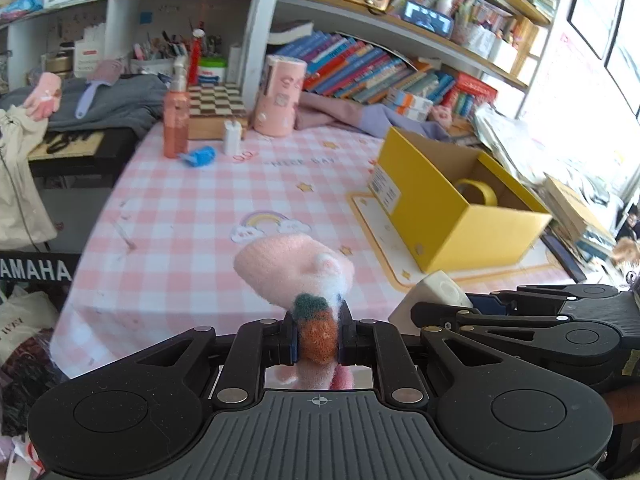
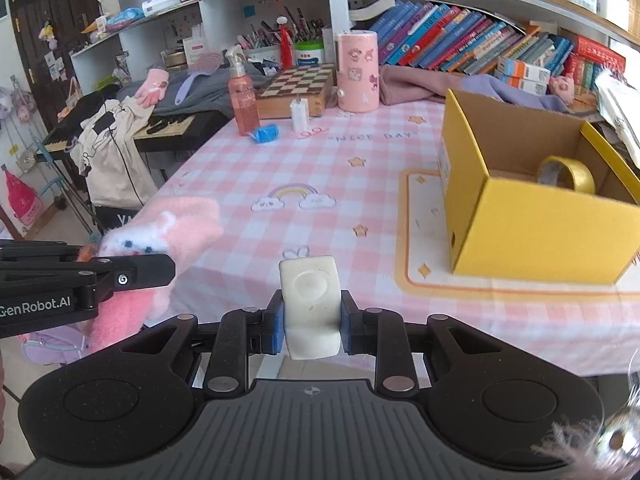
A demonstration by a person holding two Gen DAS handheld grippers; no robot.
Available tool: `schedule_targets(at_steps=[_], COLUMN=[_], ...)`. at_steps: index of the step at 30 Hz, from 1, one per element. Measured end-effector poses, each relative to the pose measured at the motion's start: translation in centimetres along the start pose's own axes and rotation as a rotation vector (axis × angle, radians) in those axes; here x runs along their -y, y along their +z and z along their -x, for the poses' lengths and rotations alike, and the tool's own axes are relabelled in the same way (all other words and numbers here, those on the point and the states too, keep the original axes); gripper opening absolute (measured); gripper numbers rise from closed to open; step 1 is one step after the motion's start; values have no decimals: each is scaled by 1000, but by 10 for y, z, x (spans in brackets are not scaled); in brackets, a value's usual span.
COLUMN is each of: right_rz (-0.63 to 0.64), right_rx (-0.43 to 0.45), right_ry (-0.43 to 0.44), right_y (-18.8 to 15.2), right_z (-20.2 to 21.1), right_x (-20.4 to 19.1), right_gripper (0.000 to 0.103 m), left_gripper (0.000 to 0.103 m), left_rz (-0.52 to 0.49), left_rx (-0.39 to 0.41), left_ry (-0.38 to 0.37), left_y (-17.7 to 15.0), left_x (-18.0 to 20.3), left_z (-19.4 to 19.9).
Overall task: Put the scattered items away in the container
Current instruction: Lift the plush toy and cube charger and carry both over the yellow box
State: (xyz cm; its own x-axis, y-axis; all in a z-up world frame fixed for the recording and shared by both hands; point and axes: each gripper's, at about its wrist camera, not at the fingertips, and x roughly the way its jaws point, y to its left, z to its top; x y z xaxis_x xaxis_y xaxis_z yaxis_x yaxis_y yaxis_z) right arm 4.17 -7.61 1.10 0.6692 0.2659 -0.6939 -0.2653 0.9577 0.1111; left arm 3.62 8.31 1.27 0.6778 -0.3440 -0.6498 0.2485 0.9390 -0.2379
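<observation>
Landmark: yellow box (image 1: 460,216), open-topped, standing on a cream mat with an orange border (image 2: 416,240) on the pink checked tablecloth (image 1: 192,200).

Left gripper (image 1: 317,342): jaws clamped on a pink fuzzy glove (image 1: 292,272), pads pressing on its orange and green carrot patch. The rest of the glove juts forward past the fingertips, above the cloth. Glove is to the left of the yellow box, well apart from it, not over the mat.

Right gripper (image 2: 311,322): jaws clamped on a white blocky charger (image 2: 310,304), blue pads (image 2: 275,326) pressing its two sides. Round raised disc on its upper face. Charger is held off the cloth, near the front-left corner of the yellow box, not touching it and not over its opening.

In the right wrist view the left gripper and glove sit well left of the charger, farther from the box.

Inside the yellow box: a roll of yellow tape (image 2: 566,174), standing on edge against the near wall.

Beyond the box to its left, at the far edge of the cloth: pink spray bottle (image 2: 243,98), small blue object (image 2: 265,133), white plug adapter (image 2: 299,114), pink cylindrical holder (image 2: 357,71), chessboard box (image 2: 298,88).
</observation>
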Motion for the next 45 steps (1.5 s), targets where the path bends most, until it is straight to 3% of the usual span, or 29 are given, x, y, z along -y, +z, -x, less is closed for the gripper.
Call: schedule_targets(at_steps=[24,45], right_rz=[-252,-310], right_rx=[-23,-14], right_ry=[-235,-276], right_y=[-58,-62], right_z=[56,67], right_x=[58,85], right_gripper=[24,24], left_gripper=[15,15], left_rz=[-192,-248], left_rx=[-120,-132], left_ry=[-250,-292], left_y=[-12,-2], left_x=[75,105], left_z=[-30,-47])
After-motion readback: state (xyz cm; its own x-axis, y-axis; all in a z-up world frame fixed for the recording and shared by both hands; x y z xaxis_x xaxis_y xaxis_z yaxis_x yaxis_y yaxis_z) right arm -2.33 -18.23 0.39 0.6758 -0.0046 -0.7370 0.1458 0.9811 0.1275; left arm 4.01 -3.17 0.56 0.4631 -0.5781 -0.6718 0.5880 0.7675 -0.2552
